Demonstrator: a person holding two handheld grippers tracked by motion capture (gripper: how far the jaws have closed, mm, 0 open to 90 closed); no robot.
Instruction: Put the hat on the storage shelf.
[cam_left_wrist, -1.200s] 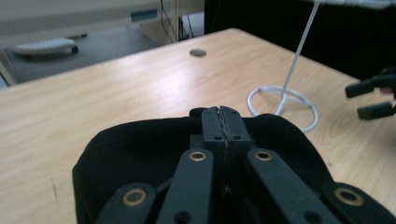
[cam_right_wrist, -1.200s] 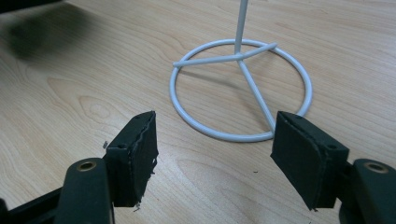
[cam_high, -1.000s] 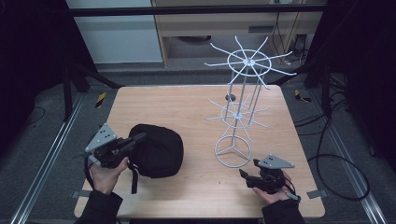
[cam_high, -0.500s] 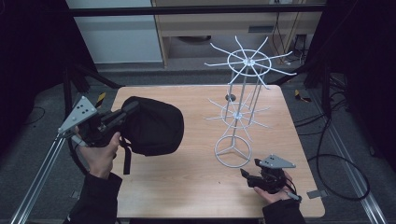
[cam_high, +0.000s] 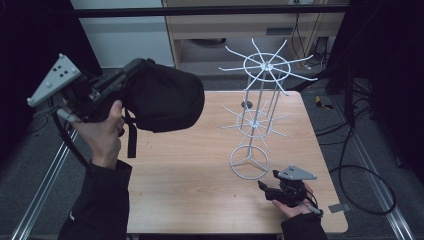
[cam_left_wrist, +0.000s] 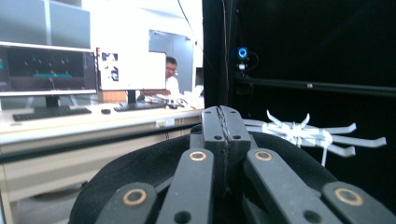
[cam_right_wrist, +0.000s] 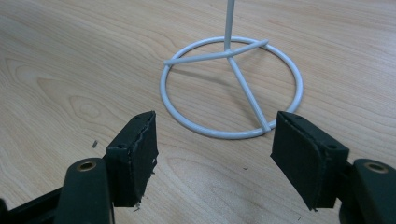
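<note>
Nearest you, your right gripper (cam_high: 266, 191) sits low on the table (cam_high: 190, 190) with its jaws spread wide and nothing between them; in the right gripper view they frame the base ring of the white wire rack (cam_right_wrist: 232, 88), pads clear of it. That ring is a handy spot to pin the stand down, since a thin wire frame like that looks light and probably tips easily if a strap snags a hook.

Over on the other side, your left gripper (cam_high: 131, 70) is up in the air, jaws clenched on the top edge of the black bag (cam_high: 167, 97). In the left gripper view the pads (cam_left_wrist: 225, 128) are pressed flat together with the bag (cam_left_wrist: 140, 182) bulging below them, so you're likely pinching a thin fold or a loop. It's soft fabric: it sags, the strap dangles loose, and it'll likely swing when you move. It doesn't look heavy. Grabbing it by the top loop seems right, as the body would just squash.

Farther back, the rack's upper hooks (cam_high: 267, 65) fan out, well apart from the bag.
</note>
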